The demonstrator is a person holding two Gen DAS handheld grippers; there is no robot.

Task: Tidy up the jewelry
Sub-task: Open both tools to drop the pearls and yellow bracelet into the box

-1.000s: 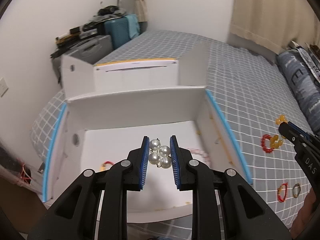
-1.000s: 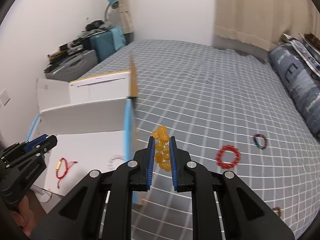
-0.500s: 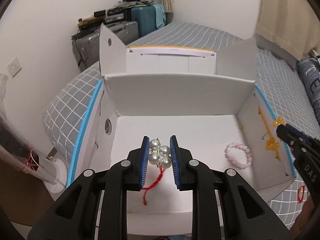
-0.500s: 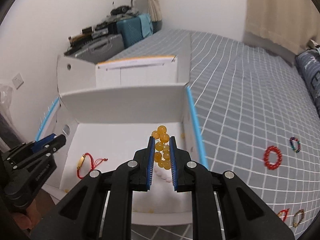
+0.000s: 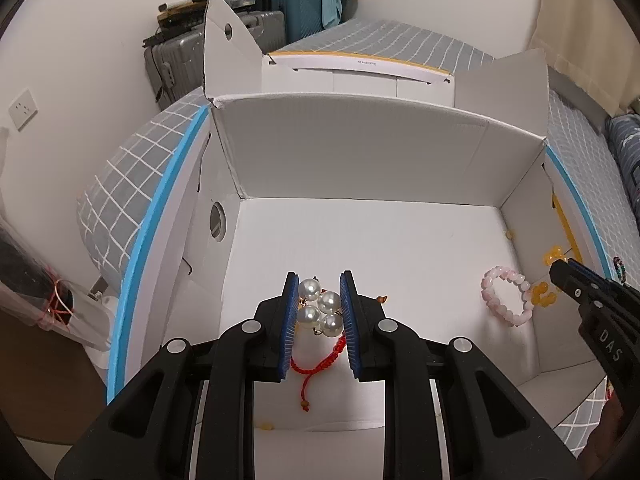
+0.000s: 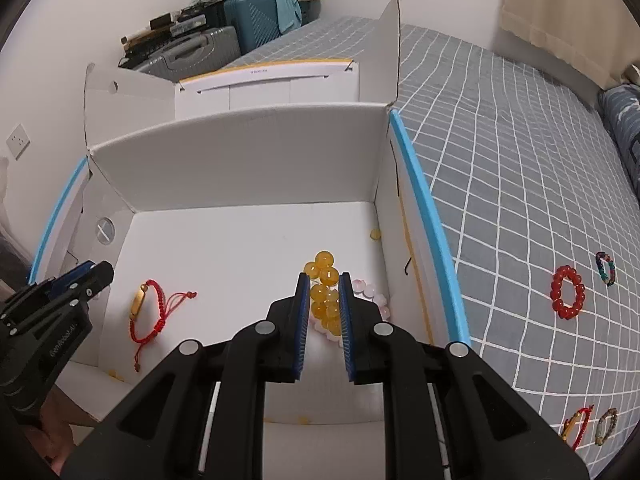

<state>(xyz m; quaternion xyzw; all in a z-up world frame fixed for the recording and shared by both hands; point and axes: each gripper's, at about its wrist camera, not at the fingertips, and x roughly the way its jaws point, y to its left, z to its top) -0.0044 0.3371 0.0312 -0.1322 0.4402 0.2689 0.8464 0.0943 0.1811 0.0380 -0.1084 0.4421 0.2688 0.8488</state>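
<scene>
White pearl bracelet [image 5: 320,307] clamped (left jaws) | amber bead bracelet [image 6: 325,292] clamped, right jaws

I see white walls [image 5: 100,20] | wall socket [image 5: 23,109] on left | bed with grey white-grid cover [image 6: 520,128] | teal suitcase [image 6: 260,12] and grey hard cases [image 5: 180,56] stacked in far corner, clutter on top | beige curtain [image 6: 568,12] on right | even indoor light

Pearl bracelet [image 5: 319,307] and amber bracelet [image 6: 325,293] held above white box [image 5: 360,152]
</scene>
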